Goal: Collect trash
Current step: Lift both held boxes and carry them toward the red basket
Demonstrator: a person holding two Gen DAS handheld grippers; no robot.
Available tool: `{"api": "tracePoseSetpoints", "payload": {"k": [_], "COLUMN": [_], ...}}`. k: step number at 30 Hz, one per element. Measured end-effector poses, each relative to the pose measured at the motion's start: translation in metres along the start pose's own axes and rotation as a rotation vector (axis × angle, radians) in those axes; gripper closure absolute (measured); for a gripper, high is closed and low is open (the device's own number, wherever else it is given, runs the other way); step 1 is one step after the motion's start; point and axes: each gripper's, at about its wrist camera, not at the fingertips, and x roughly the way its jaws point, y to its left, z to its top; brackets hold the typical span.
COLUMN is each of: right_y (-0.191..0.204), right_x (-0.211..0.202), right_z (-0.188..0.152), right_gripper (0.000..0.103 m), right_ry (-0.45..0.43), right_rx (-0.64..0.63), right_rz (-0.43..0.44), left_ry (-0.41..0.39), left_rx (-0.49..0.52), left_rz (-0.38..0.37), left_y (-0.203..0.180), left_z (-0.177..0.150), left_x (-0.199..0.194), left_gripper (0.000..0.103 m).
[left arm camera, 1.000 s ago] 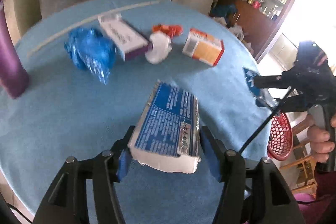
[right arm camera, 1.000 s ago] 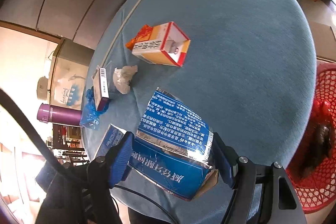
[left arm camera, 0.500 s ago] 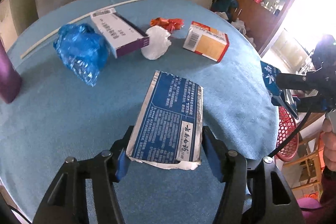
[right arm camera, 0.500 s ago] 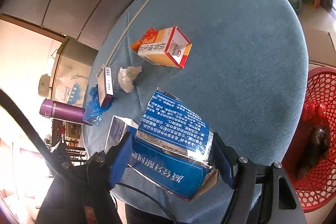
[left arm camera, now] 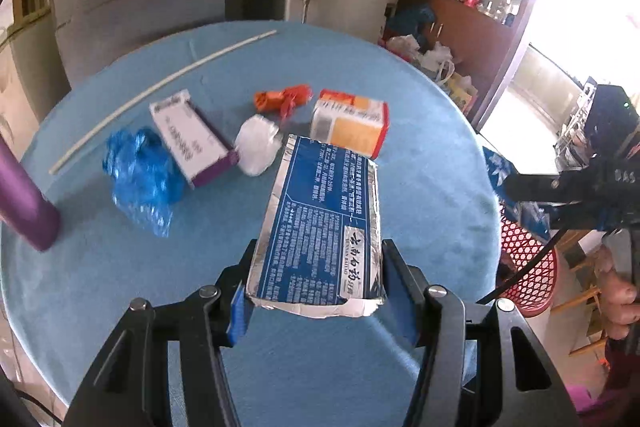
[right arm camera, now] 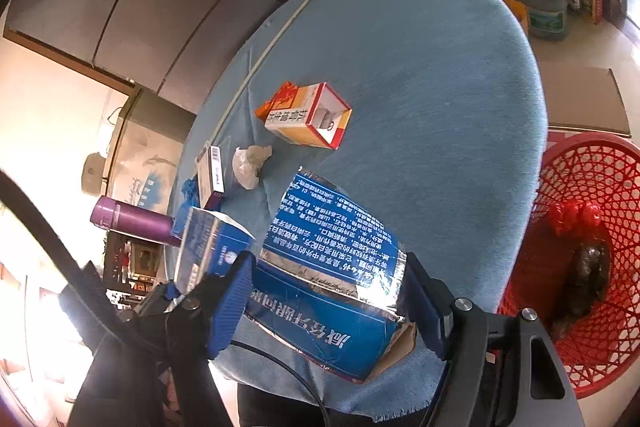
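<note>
A flattened blue box with a foil rim (left arm camera: 320, 223) hangs lifted above the near edge of the round blue table (left arm camera: 420, 131); a second, crushed blue box (right arm camera: 332, 291) hangs over its basket-side edge. Mid-table lie a blue plastic wrapper (left arm camera: 140, 179), a white-and-purple box (left arm camera: 192, 137), a crumpled tissue (left arm camera: 258, 145), an orange wrapper (left arm camera: 282, 99) and an orange carton (left arm camera: 350, 121). A red mesh basket (right arm camera: 600, 187) beside the table holds dark refuse.

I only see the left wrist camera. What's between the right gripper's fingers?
Observer: A torn blue box with silver foil edges, clamped in the right gripper.
Operator: Anything in the red basket?
Observer: Yes, the red basket holds some crumpled red plastic and a dark lump.
Operator: Is the orange box closed?
Observer: No, the orange box looks open at the end facing this camera.
</note>
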Motion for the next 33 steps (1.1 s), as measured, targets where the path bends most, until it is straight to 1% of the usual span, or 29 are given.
{"api": "tracePoseSetpoints", "payload": {"k": [4,10,17,22,27,31,33], "right_y": [-0.007,-0.026,-0.051,-0.066,-0.083,-0.088,-0.089], "right_x": [-0.015,-0.045,-0.083,-0.107,-0.138,-0.165,-0.175], "right_z": [-0.002,-0.006,-0.01,-0.019,-0.024,-0.027,-0.029], "right_gripper": [0.028,0.028,0.028,0.028,0.028,0.028,0.027], "right_ry": [-0.019,-0.075,-0.137,-0.165,-0.217,-0.264,-0.274], "right_rx": [0.006,0.035,0.065,0.057,0.042,0.002,-0.021], "right_rz": [-0.003,-0.013,-0.033,-0.057,-0.091,-0.096,-0.107], "left_ry": [-0.026,-0.05,-0.067,-0.067,-0.059,-0.046,-0.043], "left_rx": [0.059,0.15,0.244,0.3,0.351,0.391,0.419], "left_rz": [0.01,0.041,0.046,0.037,0.026,0.012,0.005], "left_y": [-0.019,-0.052,-0.087,-0.112,-0.138,-0.159,-0.171], "left_z": [0.011,0.023,0.033,0.036,0.039,0.04,0.041], "left_x": [-0.008,-0.012,-0.014,-0.012,-0.008,-0.003,0.0], "left_gripper": [0.044,0.044,0.044,0.044,0.044,0.044,0.044]}}
